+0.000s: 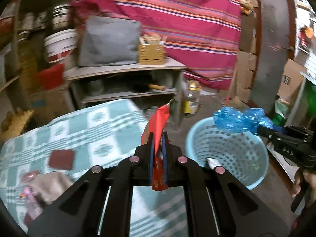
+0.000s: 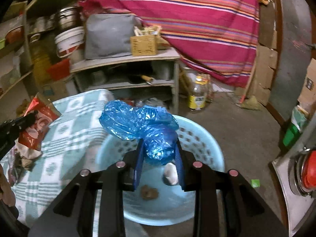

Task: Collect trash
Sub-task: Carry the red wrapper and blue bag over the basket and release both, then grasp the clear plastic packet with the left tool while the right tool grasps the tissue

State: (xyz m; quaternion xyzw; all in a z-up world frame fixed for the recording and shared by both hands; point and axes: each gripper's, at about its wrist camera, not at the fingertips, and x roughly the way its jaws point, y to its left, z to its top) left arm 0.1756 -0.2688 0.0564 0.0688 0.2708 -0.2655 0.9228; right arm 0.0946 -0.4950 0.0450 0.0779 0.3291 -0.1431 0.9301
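My left gripper (image 1: 158, 136) is shut on a red snack wrapper (image 1: 160, 122), which stands up between its blue pads over the edge of the checked table (image 1: 94, 122). The same wrapper (image 2: 37, 126) shows at the left of the right wrist view, pinched by the left gripper (image 2: 32, 116). My right gripper (image 2: 159, 142) is shut on a crumpled blue plastic bag (image 2: 138, 122) directly above the light blue perforated basket (image 2: 205, 138). From the left wrist view the bag (image 1: 237, 120) hangs over the basket's (image 1: 237, 148) far rim, held by the right gripper (image 1: 258, 130).
Inside the basket lie a white scrap (image 2: 170, 172) and a brown crumb (image 2: 149, 192). A brown square (image 1: 62, 159), a cloth (image 1: 51, 185) and small wrappers remain on the table. A shelf unit (image 1: 128, 75), a plastic bottle (image 1: 190, 98) and cardboard boxes (image 1: 246, 75) stand behind.
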